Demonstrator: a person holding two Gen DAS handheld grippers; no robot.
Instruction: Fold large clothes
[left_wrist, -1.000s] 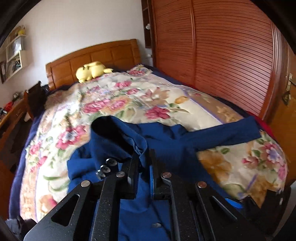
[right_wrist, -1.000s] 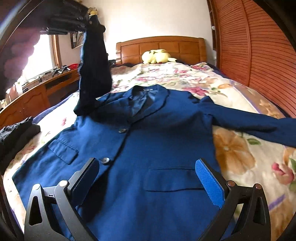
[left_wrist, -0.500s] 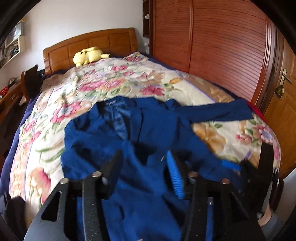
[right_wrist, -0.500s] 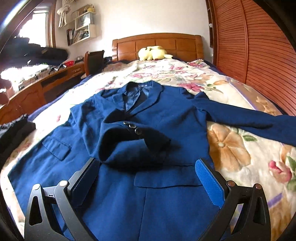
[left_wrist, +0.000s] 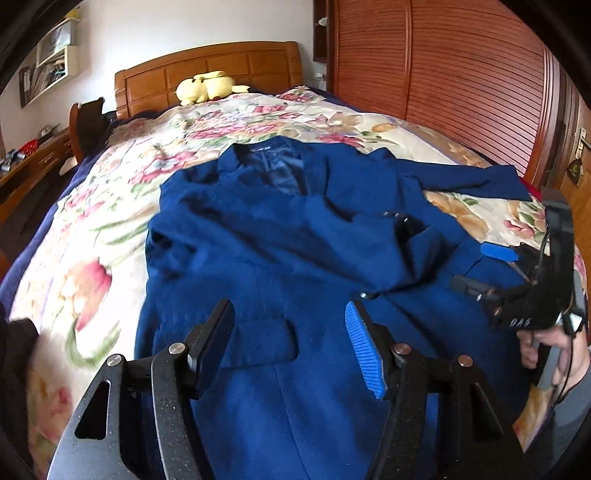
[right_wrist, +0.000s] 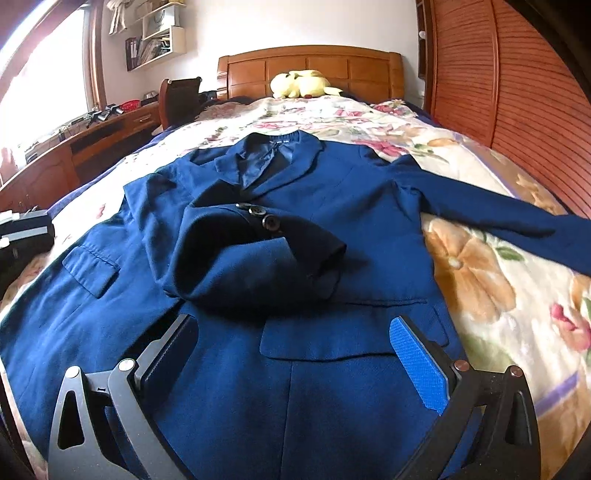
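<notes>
one blue jacket (right_wrist: 229, 387) lies face-up, a sleeve (right_wrist: 258, 266) folded across its chest.

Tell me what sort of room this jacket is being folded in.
A bedroom, almost certainly. The blue jacket lies on a floral bedspread before a wooden headboard, a yellow plush toy sits near the headboard, and slatted wardrobe doors stand beside the bed.
</notes>
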